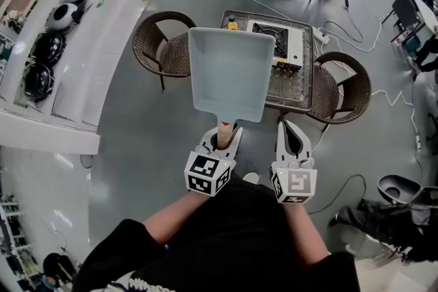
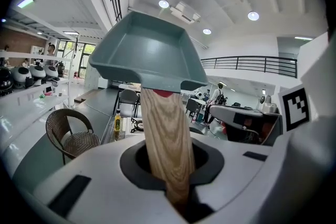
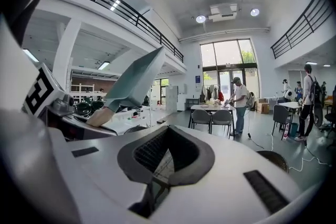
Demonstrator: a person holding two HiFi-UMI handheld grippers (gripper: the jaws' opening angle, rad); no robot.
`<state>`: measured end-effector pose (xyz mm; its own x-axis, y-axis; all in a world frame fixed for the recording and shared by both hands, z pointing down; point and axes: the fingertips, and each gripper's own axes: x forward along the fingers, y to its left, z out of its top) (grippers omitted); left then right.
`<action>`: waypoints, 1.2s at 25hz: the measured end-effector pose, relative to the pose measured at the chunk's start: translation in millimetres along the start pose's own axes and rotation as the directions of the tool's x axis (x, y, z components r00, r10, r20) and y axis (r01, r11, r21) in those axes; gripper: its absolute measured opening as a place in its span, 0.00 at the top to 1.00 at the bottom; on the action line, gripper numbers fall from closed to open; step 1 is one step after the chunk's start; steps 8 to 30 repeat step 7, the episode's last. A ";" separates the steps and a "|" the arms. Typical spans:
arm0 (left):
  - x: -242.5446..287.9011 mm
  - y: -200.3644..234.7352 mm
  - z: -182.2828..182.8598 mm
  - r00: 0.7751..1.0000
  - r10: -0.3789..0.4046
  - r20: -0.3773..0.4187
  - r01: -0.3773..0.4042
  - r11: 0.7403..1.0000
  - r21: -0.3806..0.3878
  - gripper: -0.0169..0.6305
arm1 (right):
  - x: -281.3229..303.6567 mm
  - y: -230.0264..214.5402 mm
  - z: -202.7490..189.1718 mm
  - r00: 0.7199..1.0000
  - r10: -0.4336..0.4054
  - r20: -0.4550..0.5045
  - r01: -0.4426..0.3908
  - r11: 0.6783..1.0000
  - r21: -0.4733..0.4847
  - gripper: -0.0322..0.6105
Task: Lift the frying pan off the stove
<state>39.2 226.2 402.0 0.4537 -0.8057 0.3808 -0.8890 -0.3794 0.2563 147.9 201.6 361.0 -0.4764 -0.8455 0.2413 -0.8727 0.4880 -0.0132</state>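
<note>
Left hand-held gripper (image 1: 229, 135) is clamping the frying pan (image 1: 226, 72) by its wooden handle (image 2: 165, 139), carrying it level, clear of the stove (image 1: 277, 37) on the far counter (image 1: 291, 89). Right hand-held gripper (image 1: 291, 132) is idling alongside, jaws together, empty.

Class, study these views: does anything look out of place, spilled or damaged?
Only the frying pan: it hangs in the air, off the stove, the left gripper shut on its wooden handle. It looks empty; nothing spilled or broken shows. The right gripper holds nothing.
</note>
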 end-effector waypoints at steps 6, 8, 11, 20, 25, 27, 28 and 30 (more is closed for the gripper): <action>3.9 -29.2 -10.2 1.000 0.002 0.010 -0.001 0.999 -0.044 0.89 | -24.0 -14.1 -12.4 1.000 0.021 -0.006 -0.021 1.000 0.018 0.90; 4.6 -33.8 -11.7 1.000 0.004 0.011 -0.004 0.999 -0.044 0.89 | -28.0 -16.5 -14.3 1.000 0.025 -0.006 -0.025 0.999 0.021 0.90; 4.6 -33.8 -11.7 1.000 0.004 0.011 -0.004 0.999 -0.044 0.89 | -28.0 -16.5 -14.3 1.000 0.025 -0.006 -0.025 0.999 0.021 0.90; 4.6 -33.8 -11.7 1.000 0.004 0.011 -0.004 0.999 -0.044 0.89 | -28.0 -16.5 -14.3 1.000 0.025 -0.006 -0.025 0.999 0.021 0.90; 4.6 -33.8 -11.7 1.000 0.004 0.011 -0.004 0.999 -0.044 0.89 | -28.0 -16.5 -14.3 1.000 0.025 -0.006 -0.025 0.999 0.021 0.90; 4.6 -33.8 -11.7 1.000 0.004 0.011 -0.004 0.999 -0.044 0.89 | -28.0 -16.5 -14.3 1.000 0.025 -0.006 -0.025 0.999 0.021 0.90; 4.6 -33.8 -11.7 1.000 0.004 0.011 -0.004 0.999 -0.044 0.89 | -28.0 -16.5 -14.3 1.000 0.025 -0.006 -0.025 0.999 0.021 0.90; 4.6 -33.8 -11.7 1.000 0.004 0.011 -0.004 0.999 -0.044 0.89 | -28.0 -16.5 -14.3 1.000 0.025 -0.006 -0.025 0.999 0.021 0.90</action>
